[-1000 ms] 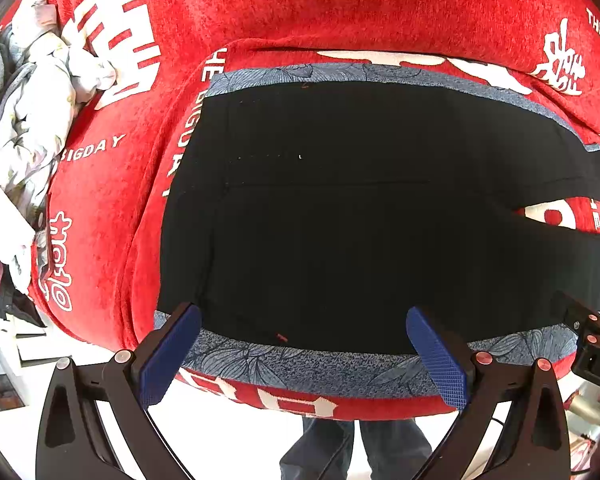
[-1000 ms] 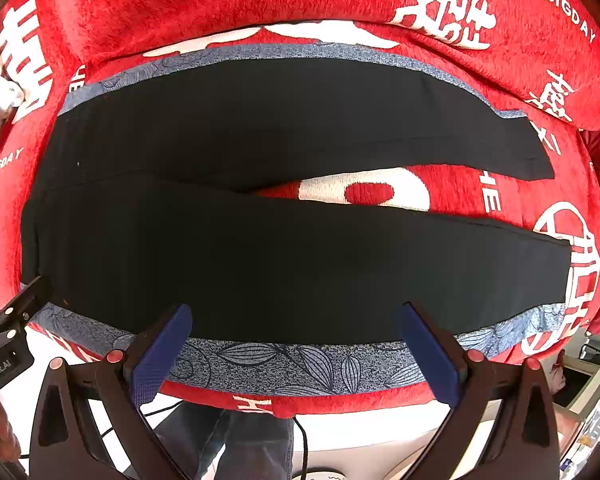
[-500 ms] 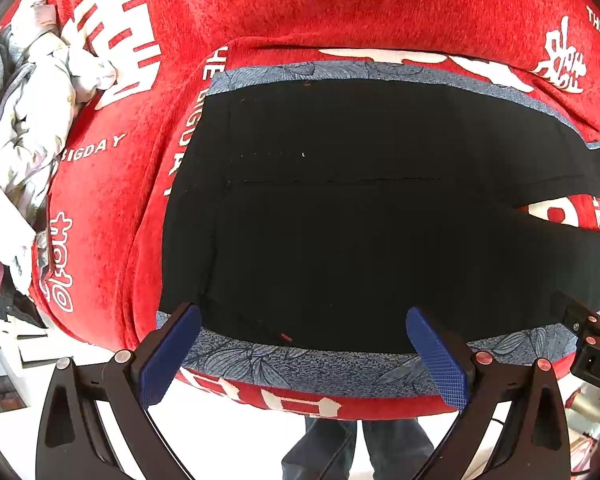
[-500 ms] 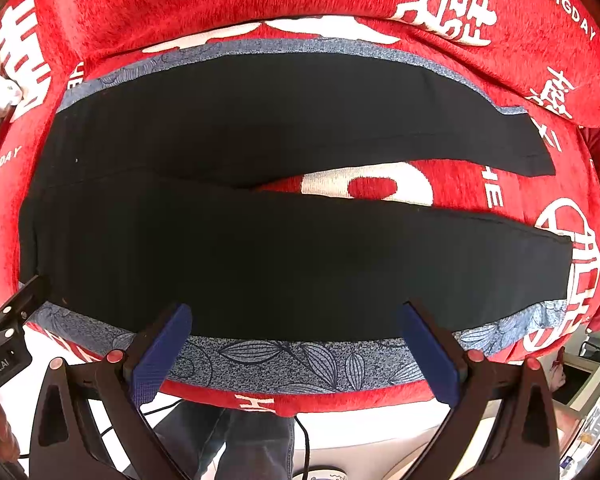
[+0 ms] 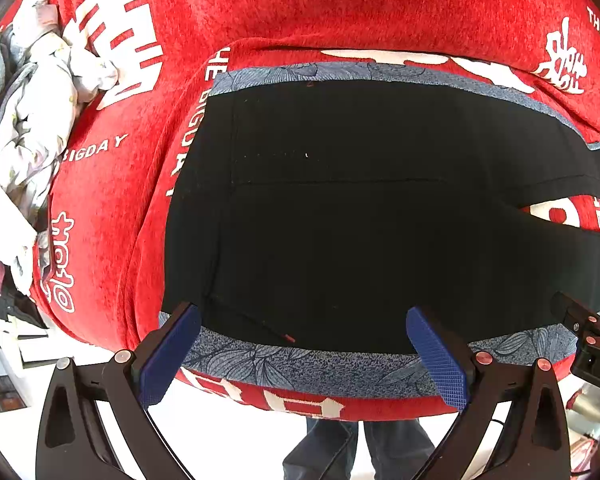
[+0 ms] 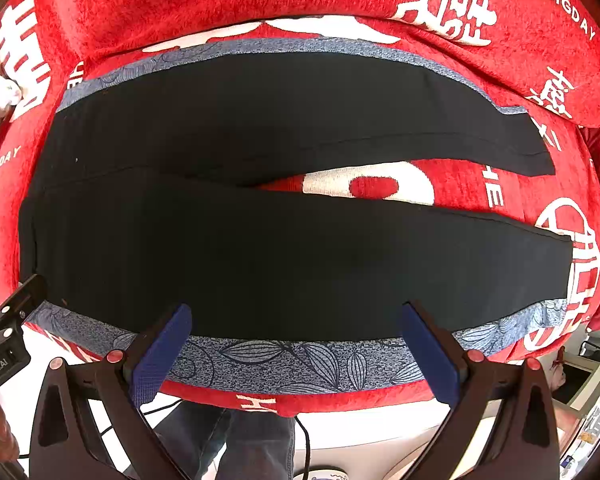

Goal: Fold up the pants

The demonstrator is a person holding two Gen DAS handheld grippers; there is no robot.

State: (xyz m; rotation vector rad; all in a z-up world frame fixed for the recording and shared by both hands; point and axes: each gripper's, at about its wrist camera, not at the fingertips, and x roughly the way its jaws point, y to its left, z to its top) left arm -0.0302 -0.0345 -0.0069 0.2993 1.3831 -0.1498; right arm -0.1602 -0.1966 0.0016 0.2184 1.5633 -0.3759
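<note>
Black pants (image 5: 360, 232) lie flat on a blue-grey leaf-patterned cloth (image 5: 300, 364) over a red cushion. The waist end fills the left wrist view; the two legs (image 6: 300, 256) spread rightward in the right wrist view, split by a red gap. My left gripper (image 5: 300, 356) is open, hovering at the near edge of the pants' waist part, nothing between its blue pads (image 5: 168, 354). My right gripper (image 6: 296, 350) is open too, above the near hem of the closer leg, its pads (image 6: 430, 354) holding nothing.
A red cover with white lettering (image 5: 340, 8) wraps the whole seat and back. A heap of pale crumpled clothes (image 5: 32, 120) lies at the far left. A person's dark trouser legs (image 6: 228, 440) stand below the front edge. Each gripper's frame shows in the other's view (image 5: 592, 344).
Both grippers have crept slightly forward and down toward the near edge of the pants. The pants have not moved.
</note>
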